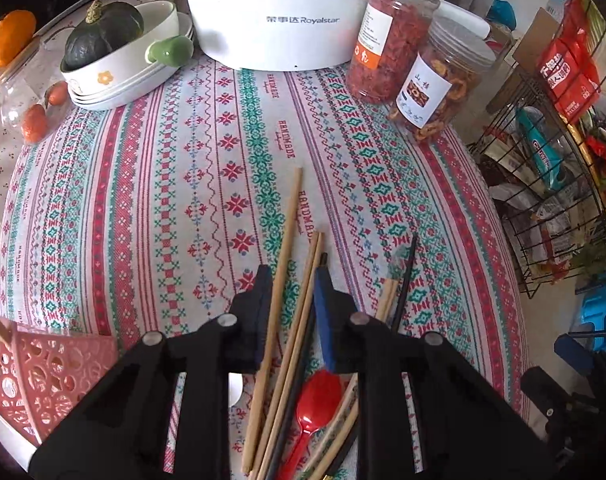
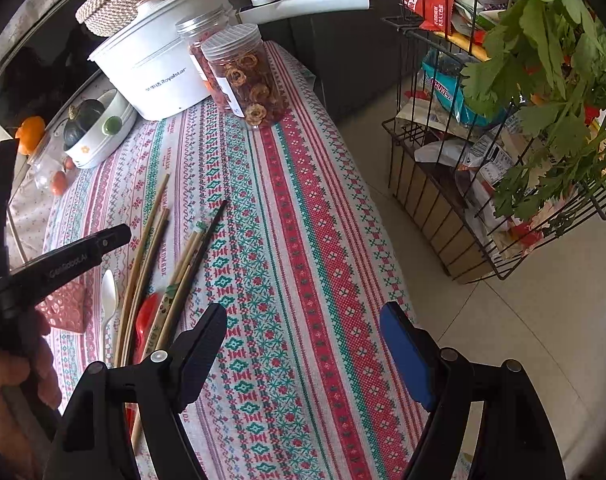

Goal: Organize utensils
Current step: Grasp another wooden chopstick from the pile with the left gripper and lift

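Note:
Several wooden chopsticks (image 1: 281,280) and a black chopstick (image 1: 405,276) lie on the patterned tablecloth with a red plastic spoon (image 1: 317,404). My left gripper (image 1: 293,276) is open, its jaws standing either side of the wooden chopsticks, just above them. In the right wrist view the same pile of chopsticks (image 2: 151,248), the red spoon (image 2: 147,316) and a white spoon (image 2: 109,300) lie to the left. My right gripper (image 2: 307,316) is wide open and empty over the cloth near the table's right edge. A pink perforated basket (image 1: 35,376) sits at the left.
A white Royalstar pot (image 1: 279,16), two snack jars (image 1: 419,60), a bowl stack holding a green squash (image 1: 115,56) and a glass jar (image 1: 27,100) stand at the back. A wire rack of packets (image 2: 483,160) stands on the floor right of the table.

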Demonstrator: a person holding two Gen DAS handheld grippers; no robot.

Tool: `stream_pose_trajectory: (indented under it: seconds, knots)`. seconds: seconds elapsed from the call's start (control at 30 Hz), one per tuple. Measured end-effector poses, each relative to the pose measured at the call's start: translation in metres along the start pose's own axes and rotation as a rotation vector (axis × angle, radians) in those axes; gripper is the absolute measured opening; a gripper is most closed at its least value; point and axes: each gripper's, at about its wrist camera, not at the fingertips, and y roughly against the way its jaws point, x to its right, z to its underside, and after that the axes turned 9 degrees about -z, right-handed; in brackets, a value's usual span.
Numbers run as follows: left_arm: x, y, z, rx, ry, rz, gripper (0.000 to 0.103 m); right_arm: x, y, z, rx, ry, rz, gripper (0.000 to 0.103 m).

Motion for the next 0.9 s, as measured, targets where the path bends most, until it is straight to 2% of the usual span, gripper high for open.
stream_pose_trajectory:
  seconds: [0.2,0.3,0.37,0.47,0.7,0.9]
  knots:
    - [0.002,-0.034,-0.009,-0.029,0.014,-0.036,0.021,0.011,-0.003,-0.004,-0.007,-0.04,-0.01,0.08]
    - [0.007,-0.033,-0.009,0.006,-0.01,-0.052,0.019,0.011,-0.007,-0.006,-0.012,-0.037,-0.006,0.08]
    - [0.011,-0.032,-0.008,0.003,-0.033,-0.047,0.008,0.01,-0.009,-0.006,-0.017,-0.039,-0.002,0.08]
    - [0.017,-0.023,-0.003,0.004,-0.05,-0.041,0.008,0.009,-0.012,-0.006,-0.027,-0.045,-0.002,0.08]
    - [0.015,0.047,0.031,0.137,-0.143,0.003,0.008,0.003,-0.009,-0.004,-0.021,-0.048,0.002,0.08]
    - [-0.022,0.11,0.064,0.237,-0.141,0.08,0.007,-0.007,-0.008,0.002,-0.02,-0.027,0.019,0.08]
